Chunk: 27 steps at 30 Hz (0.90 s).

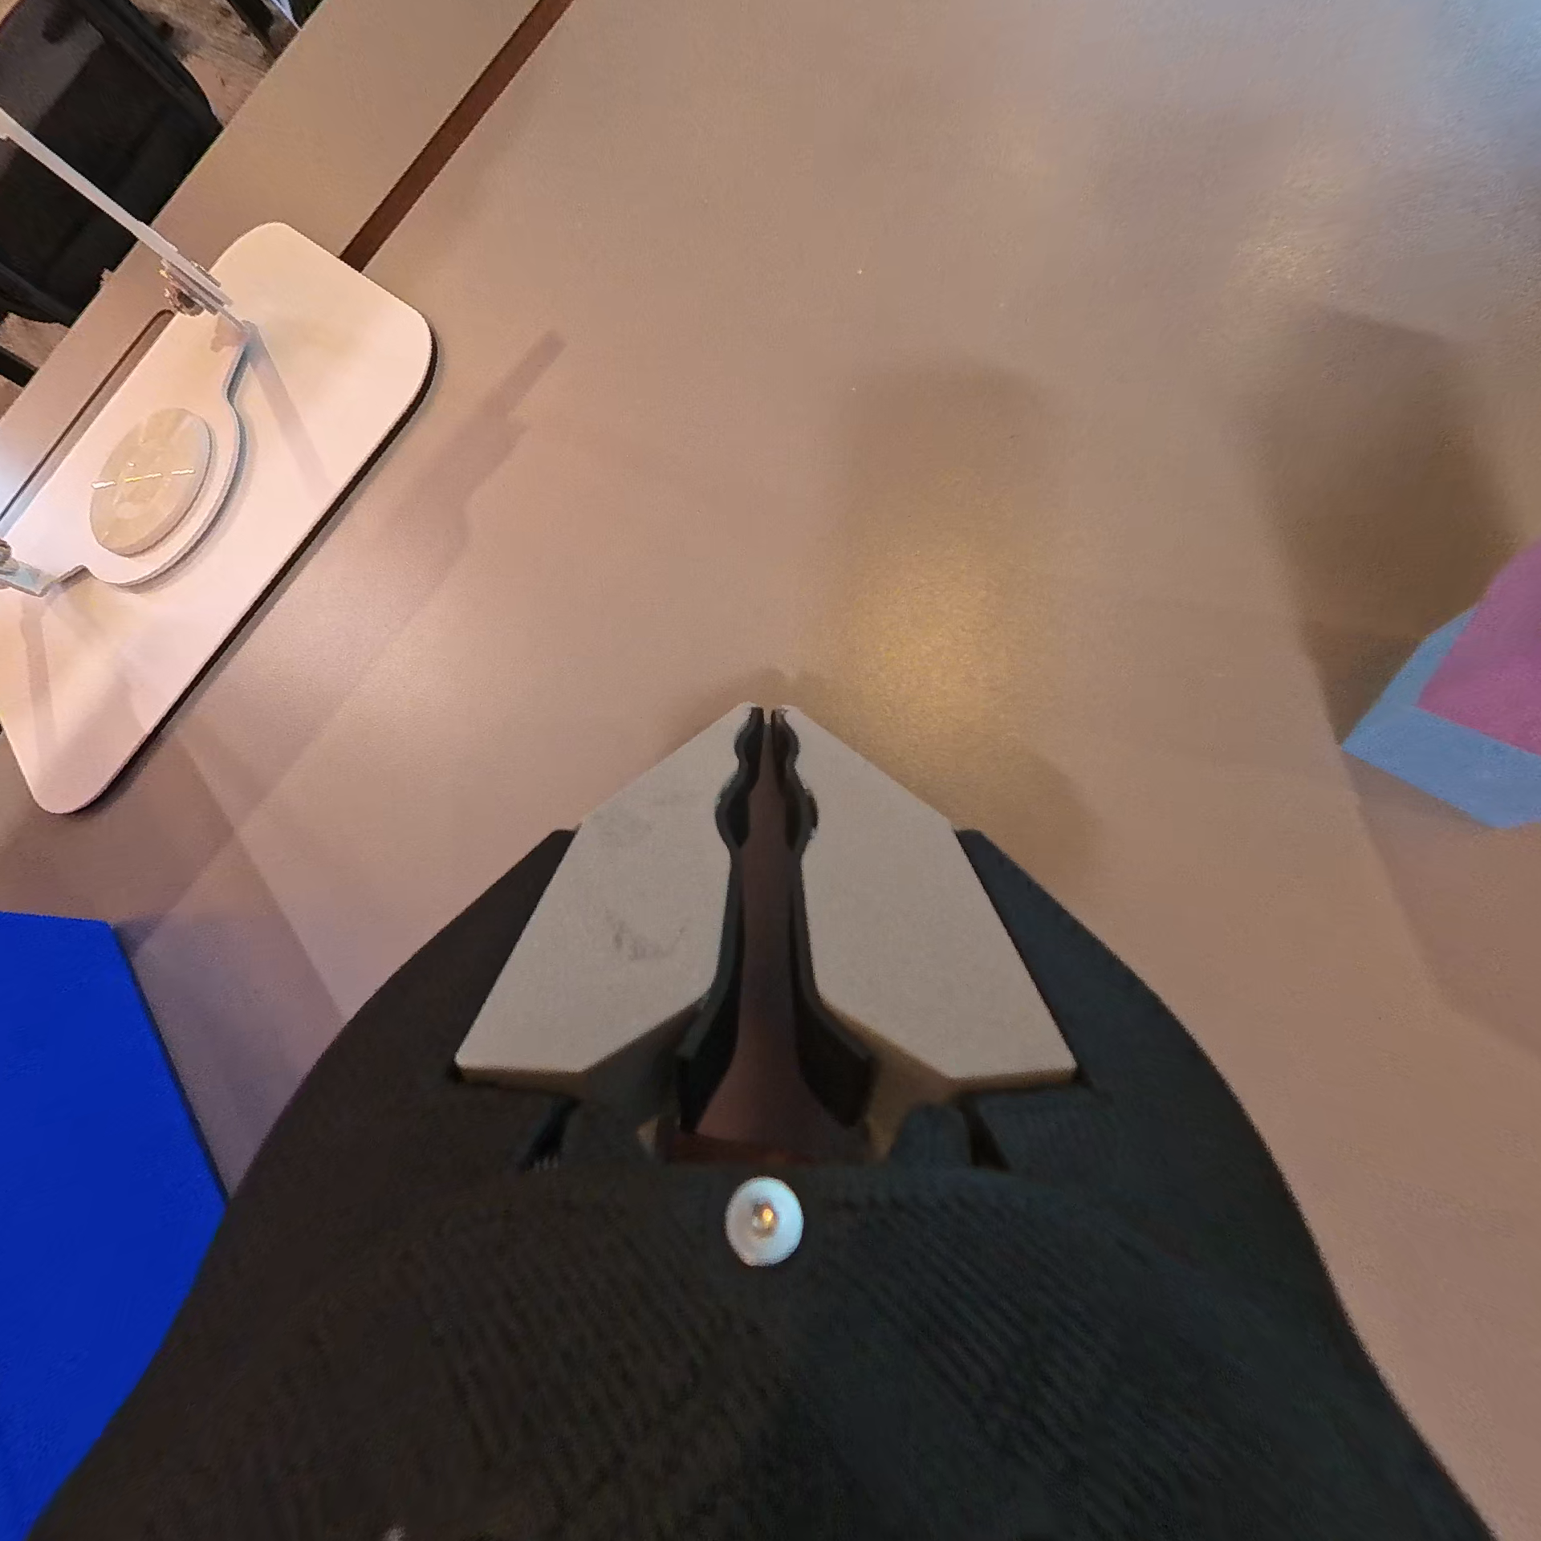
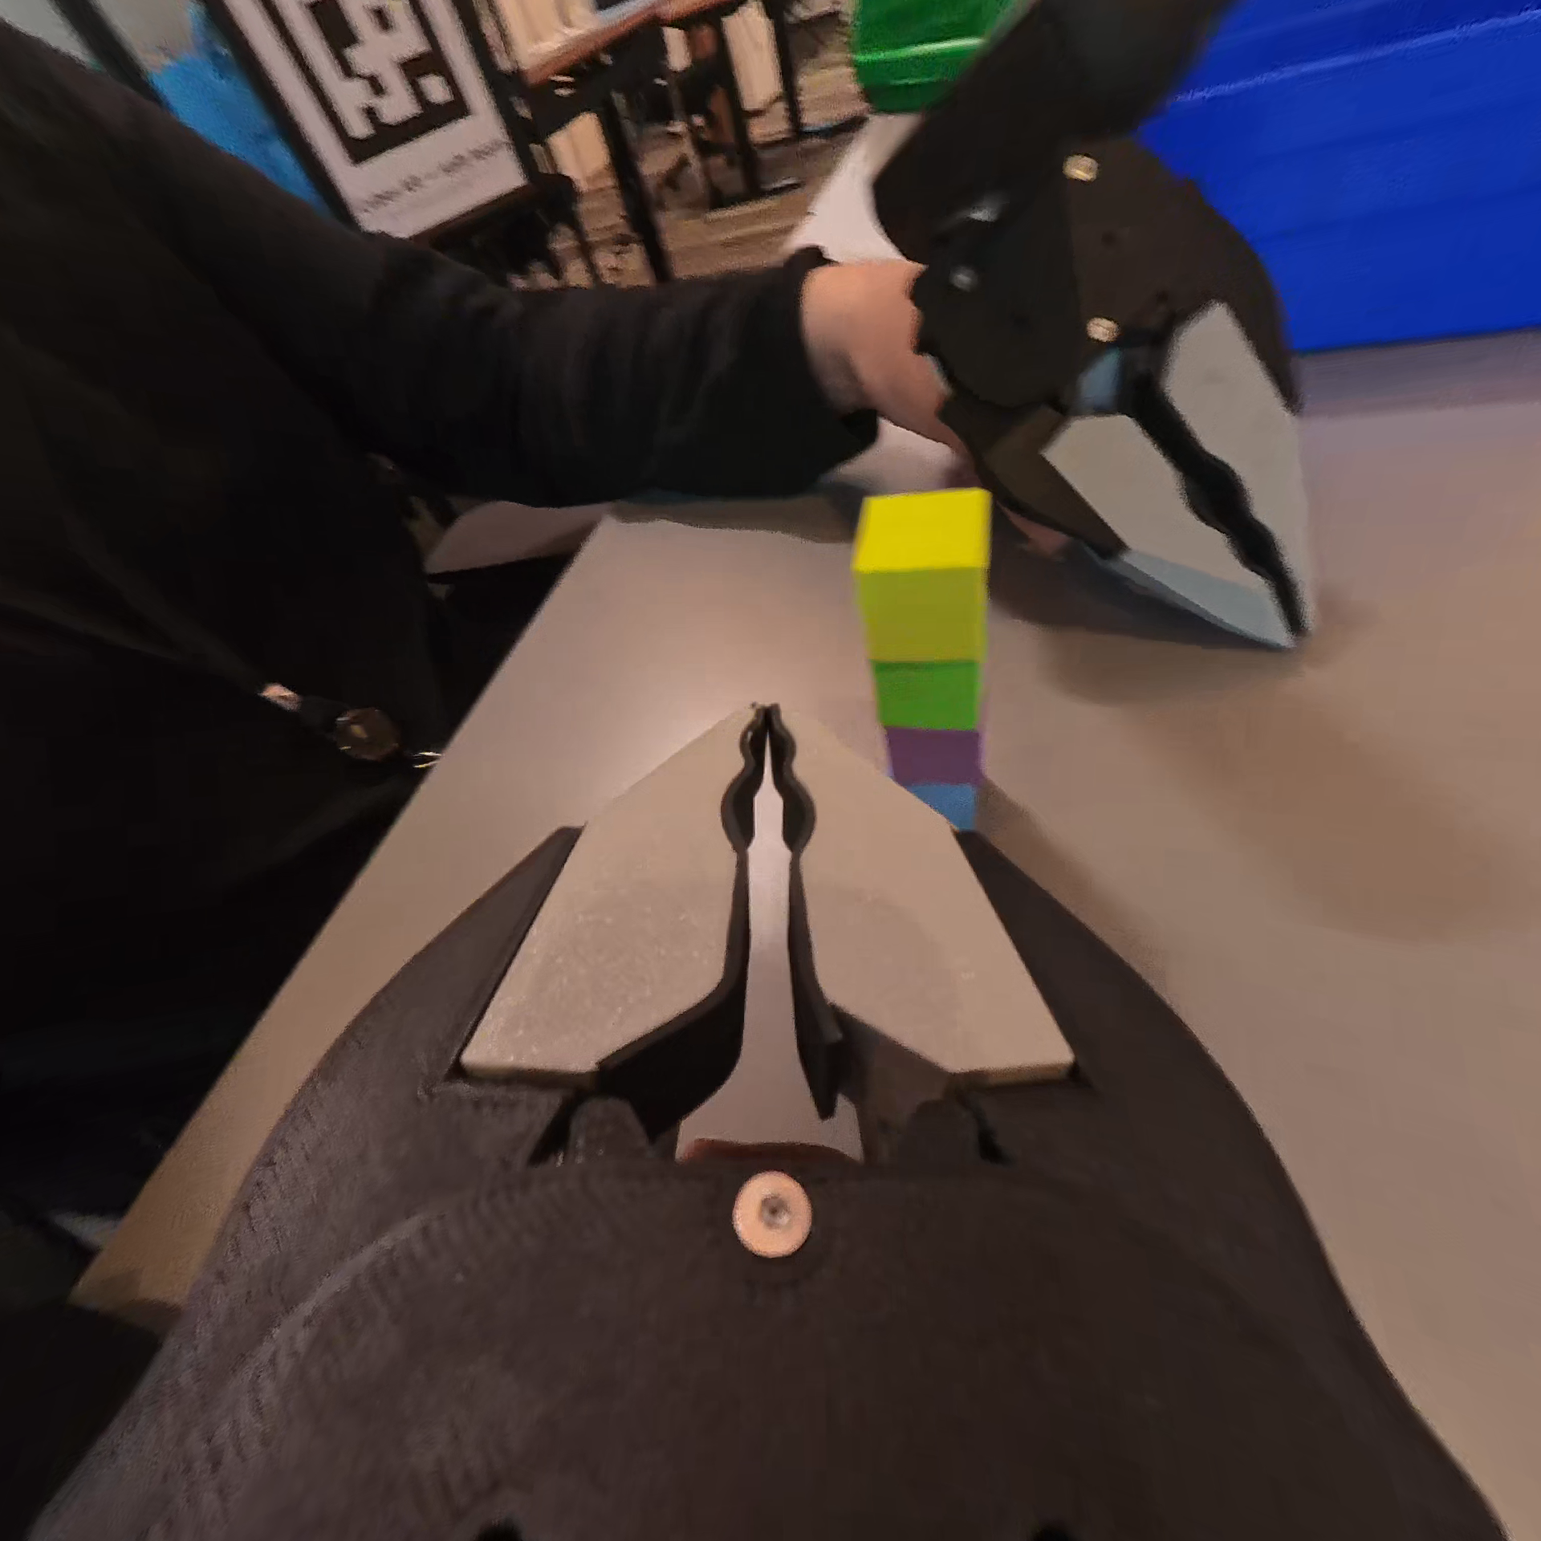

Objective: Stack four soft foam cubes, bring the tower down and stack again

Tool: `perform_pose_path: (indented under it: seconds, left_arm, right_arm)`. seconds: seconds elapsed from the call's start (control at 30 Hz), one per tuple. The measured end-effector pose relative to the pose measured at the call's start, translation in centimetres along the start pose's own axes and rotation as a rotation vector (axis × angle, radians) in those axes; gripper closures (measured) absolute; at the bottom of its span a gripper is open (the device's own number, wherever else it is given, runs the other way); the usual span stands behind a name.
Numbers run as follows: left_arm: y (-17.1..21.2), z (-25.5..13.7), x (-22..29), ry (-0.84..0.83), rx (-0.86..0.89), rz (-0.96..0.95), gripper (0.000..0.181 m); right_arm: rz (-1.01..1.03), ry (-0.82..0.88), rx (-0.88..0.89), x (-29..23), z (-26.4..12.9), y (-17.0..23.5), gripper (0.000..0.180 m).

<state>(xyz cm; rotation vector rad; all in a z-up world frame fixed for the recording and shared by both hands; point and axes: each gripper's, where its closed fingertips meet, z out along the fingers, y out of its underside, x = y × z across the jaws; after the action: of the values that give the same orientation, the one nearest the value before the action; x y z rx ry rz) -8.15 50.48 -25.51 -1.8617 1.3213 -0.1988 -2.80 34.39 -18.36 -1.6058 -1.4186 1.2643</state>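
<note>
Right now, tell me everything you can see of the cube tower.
The cube tower stands upright on the grey table: four matte, foam-looking cubes, yellow on top, then green, purple and blue at the bottom, faces roughly aligned. Neither claw touches it: the right claw is shut beside it, the left claw shut beyond.

Four foam cubes stand in one tower on the tabletop (image 2: 1167, 834): one yellow cube (image 2: 924, 575) on top, one green cube (image 2: 927, 694) under it, one purple cube (image 2: 936, 755) next, and one light blue cube (image 2: 946, 802) at the bottom. Two grippers show: the right gripper (image 2: 768, 710) and the left gripper (image 2: 1291, 627). One white stand base (image 1: 217, 517) lies on the tabletop. One blue bin (image 2: 1367, 183) sits behind.
</note>
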Motion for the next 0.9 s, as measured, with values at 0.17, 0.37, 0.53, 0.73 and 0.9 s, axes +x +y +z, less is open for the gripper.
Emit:
perform_pose_path:
  seconds: [0.17,0.37,0.53,0.73,0.9]
  left_arm:
    - [0.0,0.0,0.0,0.000,0.000,0.001,0.181]
    - [0.0,0.0,0.0,-0.001,0.000,0.003,0.181]
    - [0.0,0.0,0.0,-0.003,0.000,0.005,0.181]
    - [0.0,0.0,0.0,-0.006,0.000,0.008,0.181]
    - [0.0,0.0,0.1,-0.008,0.000,0.014,0.181]
  right_arm:
    - [-0.108,-0.018,-0.103,-1.7,2.3,1.0,0.180]
    - [-0.229,0.215,-0.286,1.6,4.4,3.2,0.180]
    - [-0.275,0.476,-0.252,5.6,3.2,1.7,0.180]
    - [-0.289,0.669,-0.173,7.9,0.6,-0.4,0.178]
    - [-0.271,0.798,-0.159,9.5,-1.5,-0.8,0.178]
